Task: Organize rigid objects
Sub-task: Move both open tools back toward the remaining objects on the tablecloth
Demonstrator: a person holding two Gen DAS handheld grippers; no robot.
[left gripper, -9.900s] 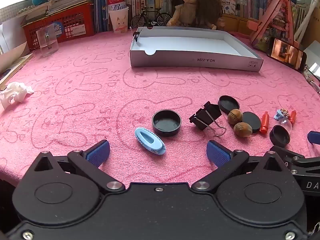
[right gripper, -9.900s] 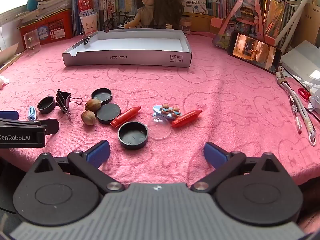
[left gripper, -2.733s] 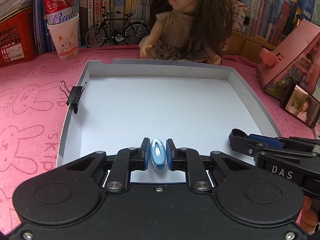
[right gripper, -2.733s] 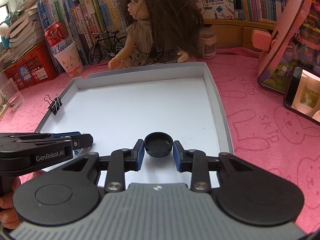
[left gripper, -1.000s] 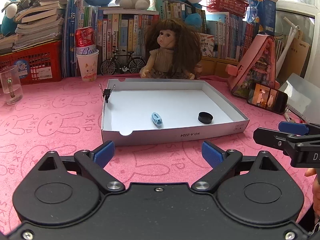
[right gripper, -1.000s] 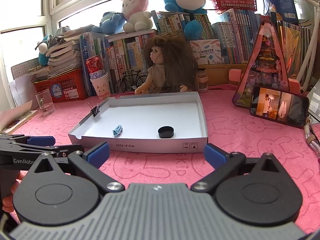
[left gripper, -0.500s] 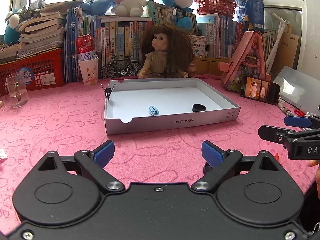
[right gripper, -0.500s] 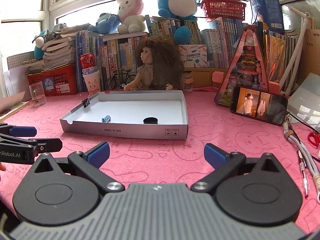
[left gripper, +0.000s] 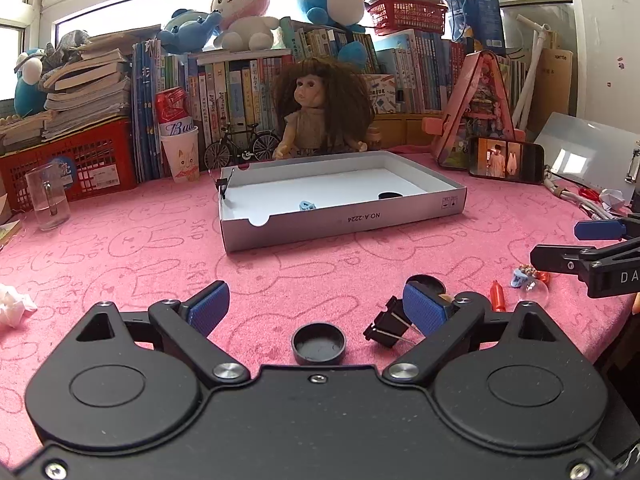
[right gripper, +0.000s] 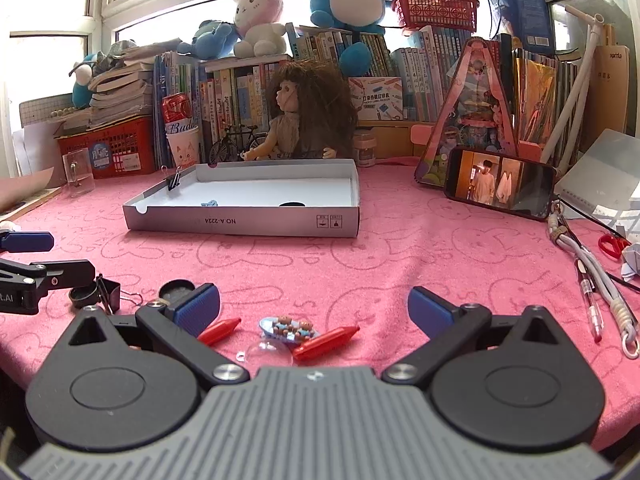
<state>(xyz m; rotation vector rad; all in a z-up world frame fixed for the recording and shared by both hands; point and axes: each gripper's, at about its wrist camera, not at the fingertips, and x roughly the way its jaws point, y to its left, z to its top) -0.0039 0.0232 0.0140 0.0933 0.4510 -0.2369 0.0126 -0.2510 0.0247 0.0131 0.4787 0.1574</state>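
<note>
- The left gripper (left gripper: 316,312) stands wide and empty, low over the pink worktop (left gripper: 120,264); a black cap (left gripper: 319,347) lies open side up between its jaws, nearer the gripper's body than the pads.
- A black binder clip (left gripper: 387,330) lies just beside the right-hand blue pad (left gripper: 420,312), with another dark cap (left gripper: 424,282) behind that pad.
- To take the cap cleanly, I judge the gripper should be centred on it and pulled back a little so the pads meet its rim, keeping the clip outside the jaws.
- The right gripper (right gripper: 314,306) is likewise released and holds nothing; a small blue toy (right gripper: 289,330) and a clear dome (right gripper: 267,351) lie between its jaws, flanked by two red crayons (right gripper: 325,342).
- The crayon is slim and may roll, so a squeeze across its width, square on, looks safest; picking one thing at a time avoids dragging the toy along.
- The grey tray (right gripper: 240,222) sits well beyond both grippers, with a blue piece (right gripper: 209,203) and a black cap (right gripper: 291,204) already inside it.
- A small clip (right gripper: 174,181) is pinned on the tray's left wall; approach over the low front wall.
</note>
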